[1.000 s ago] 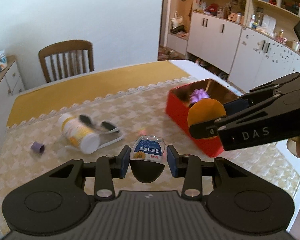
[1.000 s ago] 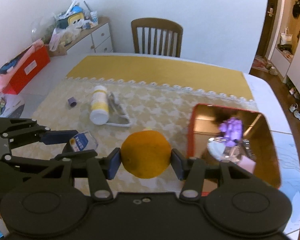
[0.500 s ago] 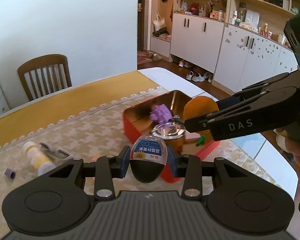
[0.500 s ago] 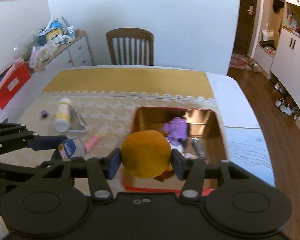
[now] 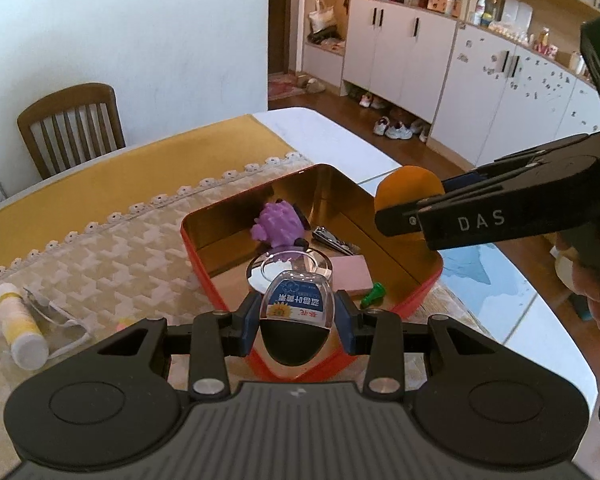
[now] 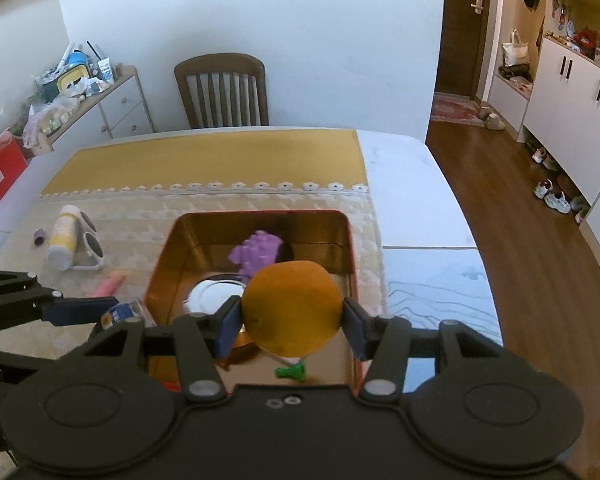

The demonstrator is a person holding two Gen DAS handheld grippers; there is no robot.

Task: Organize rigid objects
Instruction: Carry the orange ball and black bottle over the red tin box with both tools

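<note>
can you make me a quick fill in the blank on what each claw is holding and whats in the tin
The right claw is shut on the ____ orange.
The left claw grips a small dental floss box with a ____ label.
Inside the red tin, the knobbly toy is ____.

Missing words: round; blue; purple

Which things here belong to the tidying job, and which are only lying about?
Job:
- orange, held in right tool
- small clear box, held in left tool
- red tin, receiving the items
- white bottle, sunglasses, pink stick, left on the table

Lying about:
- wooden chair
- shoes on the floor
- white cabinets
</note>
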